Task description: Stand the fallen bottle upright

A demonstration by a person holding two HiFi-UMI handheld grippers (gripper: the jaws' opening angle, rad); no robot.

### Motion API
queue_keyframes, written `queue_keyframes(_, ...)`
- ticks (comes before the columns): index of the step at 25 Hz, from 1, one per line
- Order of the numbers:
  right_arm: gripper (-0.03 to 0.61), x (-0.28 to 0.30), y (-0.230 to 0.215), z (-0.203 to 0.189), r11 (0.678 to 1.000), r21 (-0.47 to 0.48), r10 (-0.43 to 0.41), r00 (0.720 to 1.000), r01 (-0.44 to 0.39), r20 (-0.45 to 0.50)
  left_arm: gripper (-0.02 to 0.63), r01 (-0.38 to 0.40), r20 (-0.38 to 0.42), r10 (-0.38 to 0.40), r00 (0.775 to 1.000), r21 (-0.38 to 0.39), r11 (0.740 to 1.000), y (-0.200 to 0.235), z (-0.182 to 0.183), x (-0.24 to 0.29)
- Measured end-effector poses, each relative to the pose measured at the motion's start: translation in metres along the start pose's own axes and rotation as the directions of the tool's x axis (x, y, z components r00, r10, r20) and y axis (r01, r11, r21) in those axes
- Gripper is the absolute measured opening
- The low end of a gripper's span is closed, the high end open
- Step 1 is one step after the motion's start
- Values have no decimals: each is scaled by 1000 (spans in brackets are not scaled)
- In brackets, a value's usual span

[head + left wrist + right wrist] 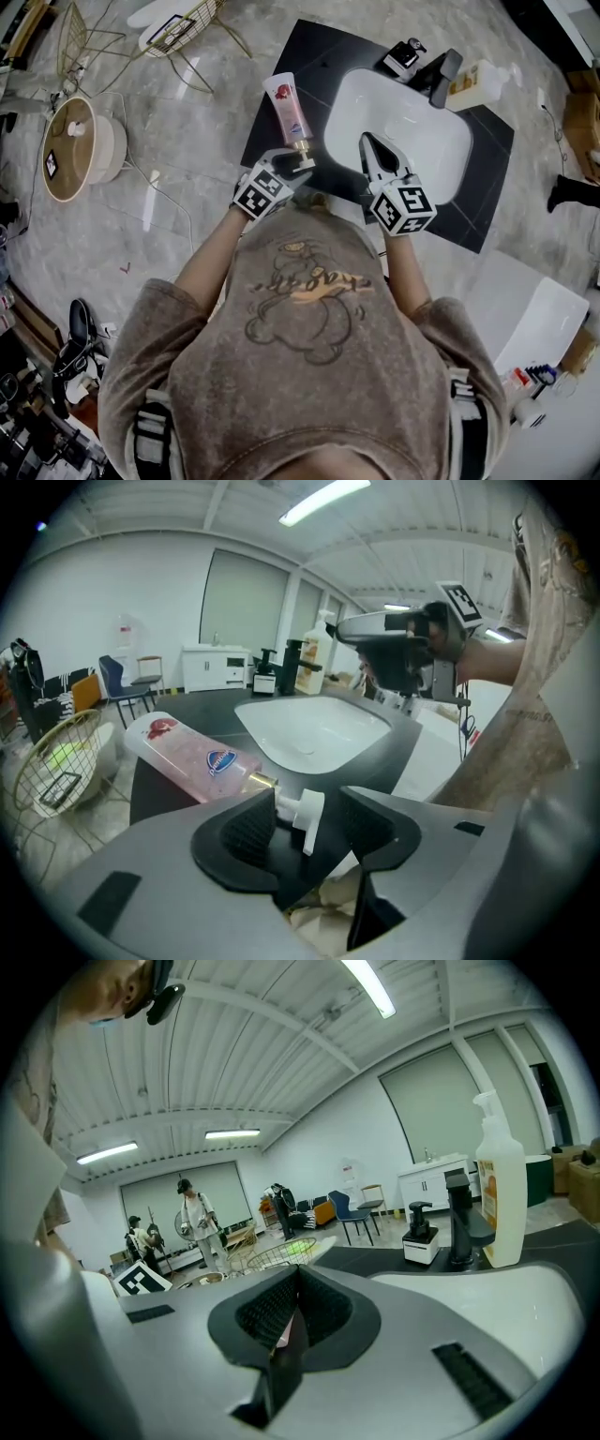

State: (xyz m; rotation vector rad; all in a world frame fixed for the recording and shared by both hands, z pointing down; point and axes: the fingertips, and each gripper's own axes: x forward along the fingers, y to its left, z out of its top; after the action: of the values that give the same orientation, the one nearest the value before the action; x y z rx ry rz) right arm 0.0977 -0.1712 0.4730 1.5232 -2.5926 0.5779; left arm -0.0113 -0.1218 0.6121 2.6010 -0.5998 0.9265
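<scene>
A clear bottle of pink liquid (288, 108) lies on its side on the black counter (281, 61), left of the sink, its white pump head (302, 161) pointing toward me. In the left gripper view the bottle (192, 757) stretches away to the left, and its pump head (308, 817) sits between the jaws of my left gripper (302, 825). Those jaws are open, with a gap on the right side of the pump. My right gripper (367, 146) hangs over the near rim of the sink, shut and empty (292, 1309).
A white sink basin (427, 155) is set in the counter. Behind it stand a black faucet (443, 75), a yellowish soap bottle (478, 84) and a small black-and-white dispenser (403, 58). A wire basket (187, 28) and a round wooden stool (70, 145) are on the floor to the left.
</scene>
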Motion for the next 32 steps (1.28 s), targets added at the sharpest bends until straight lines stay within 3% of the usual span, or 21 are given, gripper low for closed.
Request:
queue_keyframes(9,-3,-13,-9,-5,999,9,-38,999,39,-4,183,2,-88,2,996,51,999,-2,-26,20)
queue_keyframes(25,-3,-17,-16,-11,999,14,-52,998,52,-20,104,-26,-129,41,991,111,993,-2,-29,31)
queue_keyframes(32,-3,-18,-21,-13,998,16,-61,998,61,-28,98,-21,-126,35,991,114,993,-2,-26,32)
